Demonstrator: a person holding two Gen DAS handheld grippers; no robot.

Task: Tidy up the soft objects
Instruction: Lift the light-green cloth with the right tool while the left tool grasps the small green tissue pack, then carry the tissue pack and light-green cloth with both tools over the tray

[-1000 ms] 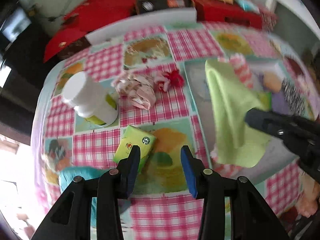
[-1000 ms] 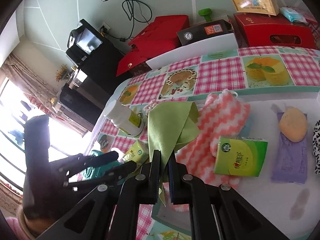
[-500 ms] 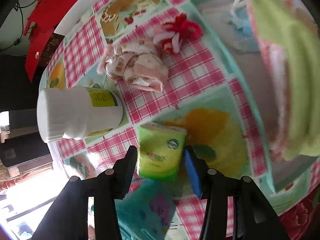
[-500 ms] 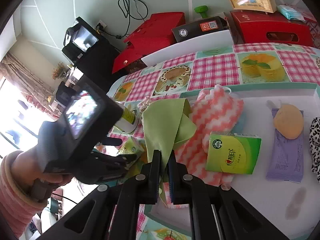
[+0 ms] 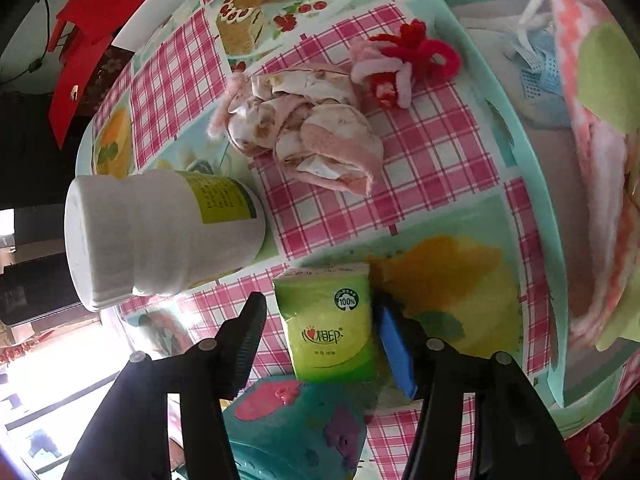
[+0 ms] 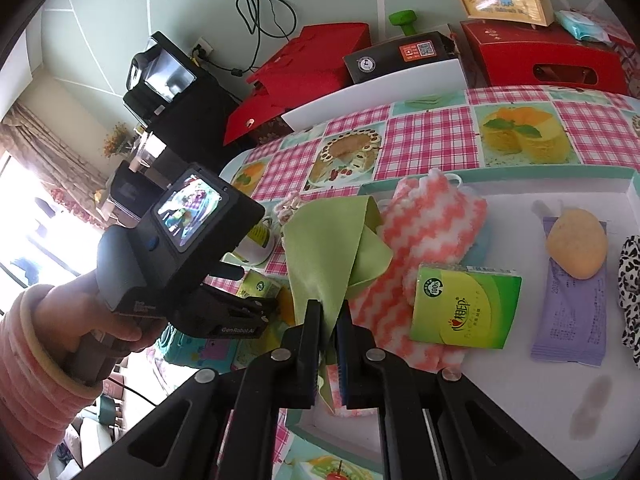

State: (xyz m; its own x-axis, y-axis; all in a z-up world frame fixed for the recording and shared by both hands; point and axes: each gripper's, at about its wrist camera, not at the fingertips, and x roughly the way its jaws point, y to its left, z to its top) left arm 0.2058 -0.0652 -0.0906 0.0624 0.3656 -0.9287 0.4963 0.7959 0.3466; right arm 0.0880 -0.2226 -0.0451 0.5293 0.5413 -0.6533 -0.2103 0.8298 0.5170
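Checkered tablecloth (image 5: 420, 168) (cake prints); red boxes (image 6: 320, 60) against green wall (image 6: 120, 12).

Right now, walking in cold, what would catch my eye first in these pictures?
Probably the lime-green cloth pinched in the right gripper, hanging over a tray of soft things. Next, the left gripper, jaws opening around a small green tissue pack on the pink checked tablecloth, beside a tipped white bottle.
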